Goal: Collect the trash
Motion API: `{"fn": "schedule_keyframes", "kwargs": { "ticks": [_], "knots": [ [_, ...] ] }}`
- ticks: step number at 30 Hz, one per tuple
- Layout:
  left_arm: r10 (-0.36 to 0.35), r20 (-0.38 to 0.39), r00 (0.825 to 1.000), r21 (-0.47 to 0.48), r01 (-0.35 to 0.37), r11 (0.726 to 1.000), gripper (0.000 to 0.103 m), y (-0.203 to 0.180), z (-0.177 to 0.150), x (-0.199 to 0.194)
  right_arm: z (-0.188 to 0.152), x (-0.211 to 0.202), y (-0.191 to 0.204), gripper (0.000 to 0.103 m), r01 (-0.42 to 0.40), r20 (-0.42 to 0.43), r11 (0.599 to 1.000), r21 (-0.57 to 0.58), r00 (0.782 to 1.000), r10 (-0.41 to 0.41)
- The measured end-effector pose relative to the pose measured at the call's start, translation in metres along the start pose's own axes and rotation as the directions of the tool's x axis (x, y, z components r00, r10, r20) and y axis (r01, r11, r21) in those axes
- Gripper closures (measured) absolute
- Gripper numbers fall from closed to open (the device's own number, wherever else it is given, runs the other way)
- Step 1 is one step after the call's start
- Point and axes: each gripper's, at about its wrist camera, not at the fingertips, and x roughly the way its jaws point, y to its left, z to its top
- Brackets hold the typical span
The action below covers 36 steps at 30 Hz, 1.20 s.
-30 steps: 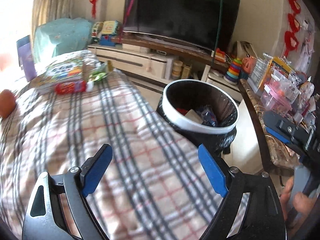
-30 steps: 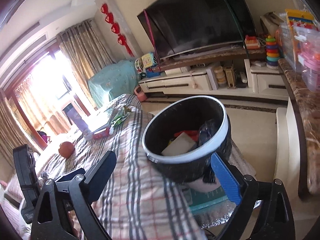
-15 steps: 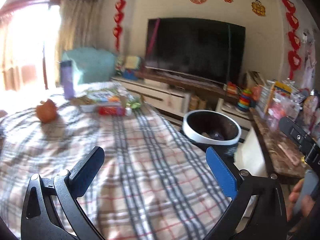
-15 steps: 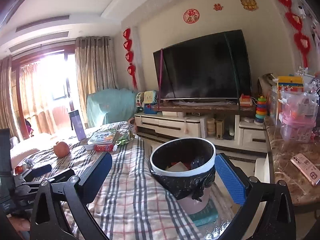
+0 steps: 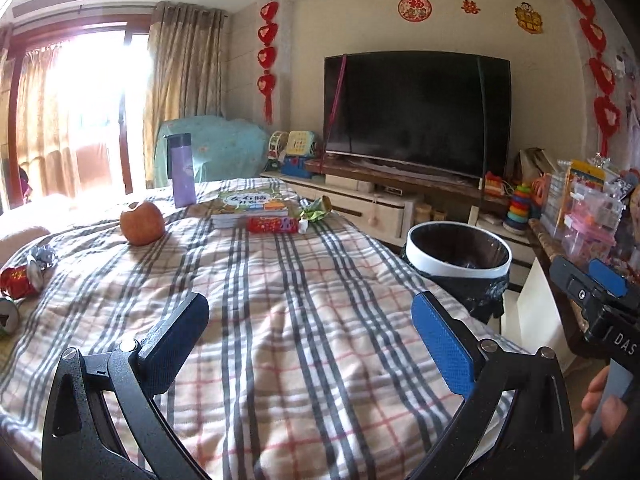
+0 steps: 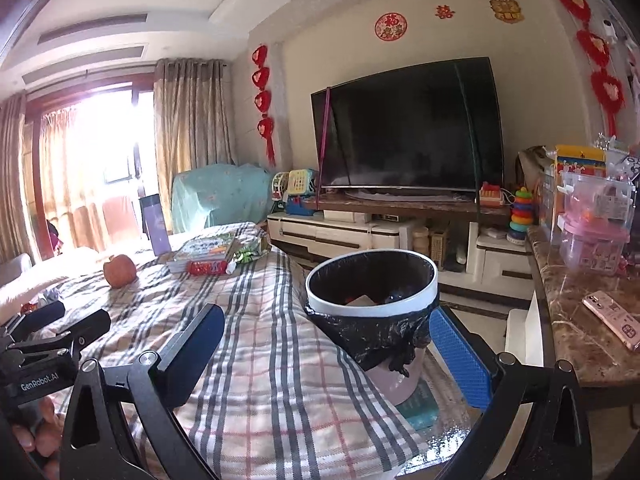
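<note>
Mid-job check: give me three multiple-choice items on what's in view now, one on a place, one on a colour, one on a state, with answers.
1. Where does the trash bin stand?
A. on the TV stand
B. beside the checked blanket, toward the TV
C. on the marble counter

2. What colour is the bottle behind the apple?
A. purple
B. green
C. yellow

3. How is the left gripper?
A. shut on a can
B. shut on a wrapper
C. open, holding nothing

Answers: 1 B, the bin sits off the blanket's edge nearest the TV. 2 A, its body is lilac with a dark cap. 3 C, only blanket shows between the spread pads.
</note>
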Motion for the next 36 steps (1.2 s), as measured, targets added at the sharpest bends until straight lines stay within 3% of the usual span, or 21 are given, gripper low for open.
{"fn": "schedule_keyframes", "kwargs": {
  "ticks": [12, 36],
  "knots": [
    [0.051, 0.001, 0.999, 0.021, -0.051, 0.998, 0.0, -0.0041, -0.0058, -0.0035, -0.01, 0.0057, 0.001, 0.0, 0.026, -0.043, 0.999, -0.024, 0.999, -0.027],
    [0.065, 0.019, 0.998, 0.031, -0.066, 0.997, 0.0, -0.0062, -0.0047, -0.0082, -0.0101, 0.0037, -0.0002, 0.0, 0.022, -0.039, 1.0, -0.017, 0.999, -0.023]
  ]
}}
